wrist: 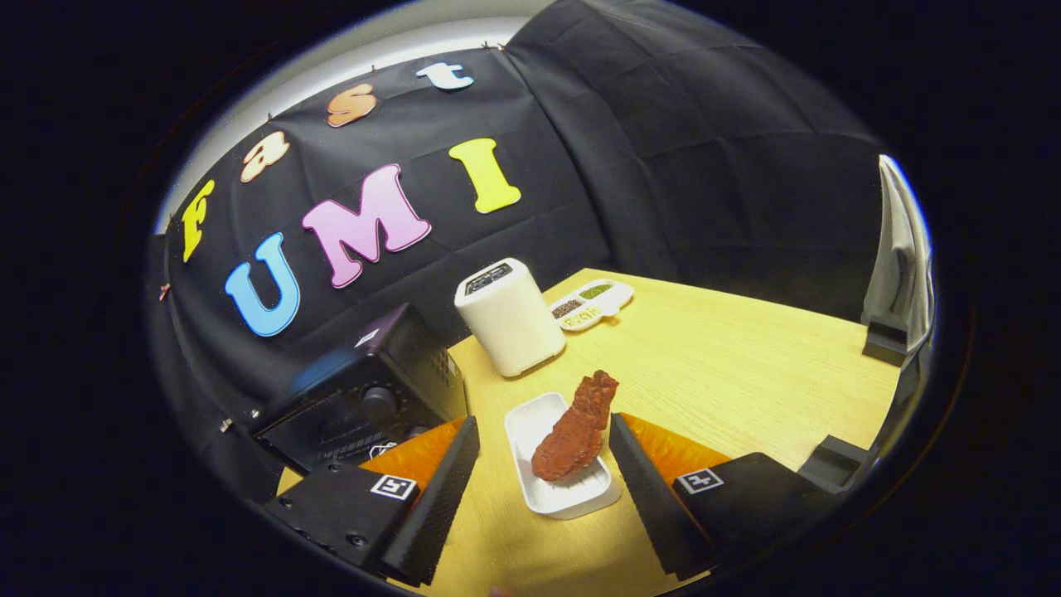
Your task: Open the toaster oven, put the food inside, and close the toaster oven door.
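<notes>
While the tongs (543, 473) stand wide apart gripping nothing, the food (574, 431) lies between them in a white tray (572, 496) on the worktop (729, 365); the black toaster oven (365, 398) sits just beyond the left finger.

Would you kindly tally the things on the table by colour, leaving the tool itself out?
Black: 1, the toaster oven, door shut.
White: 3, the toaster, the small tray between the open tool's fingers, and the divided dish beyond the toaster.
Reddish brown: 1, the food piece lying on the tray.
Total: 5
</notes>
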### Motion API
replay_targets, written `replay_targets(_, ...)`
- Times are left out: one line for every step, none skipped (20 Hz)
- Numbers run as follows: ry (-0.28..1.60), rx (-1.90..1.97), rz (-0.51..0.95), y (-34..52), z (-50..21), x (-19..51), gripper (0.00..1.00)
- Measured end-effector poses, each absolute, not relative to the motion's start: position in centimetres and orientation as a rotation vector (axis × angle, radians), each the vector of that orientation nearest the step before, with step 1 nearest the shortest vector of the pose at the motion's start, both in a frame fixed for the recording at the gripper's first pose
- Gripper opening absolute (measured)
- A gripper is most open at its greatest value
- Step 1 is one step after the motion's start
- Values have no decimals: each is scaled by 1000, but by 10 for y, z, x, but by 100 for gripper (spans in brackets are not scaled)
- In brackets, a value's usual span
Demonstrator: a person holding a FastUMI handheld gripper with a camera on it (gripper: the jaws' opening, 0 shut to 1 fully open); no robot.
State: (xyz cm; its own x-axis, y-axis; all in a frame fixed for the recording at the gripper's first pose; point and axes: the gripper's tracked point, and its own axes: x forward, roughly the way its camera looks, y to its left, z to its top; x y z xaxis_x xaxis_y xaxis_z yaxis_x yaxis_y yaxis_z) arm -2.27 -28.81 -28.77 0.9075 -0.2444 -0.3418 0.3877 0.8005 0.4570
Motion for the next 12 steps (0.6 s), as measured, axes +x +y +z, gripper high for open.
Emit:
replay_targets(279, 572, -334, -292, -294, -19, 98)
replay_targets(284, 602, -325, -294, -301, -15, 96)
replay_targets(287, 629, -315, -297, -306, -9, 96)
replay_targets(288, 650, -304, -299, -312, -4, 93)
replay_targets(296, 667, -297, -301, -319, 1, 89)
replay_targets(307, 680, -294, -304, -325, 4, 83)
replay_targets(318, 697, -287, -305, -333, 8, 79)
replay_targets(327, 704, -281, -305, -339, 11, 66)
replay_targets(342, 701, -291, -308, -345, 13, 61)
replay_targets(344, 712, -276, -309, -347, 16, 45)
replay_targets(337, 720, -271, -311, -346, 20, 35)
replay_targets(329, 735, -246, -310, -341, 20, 26)
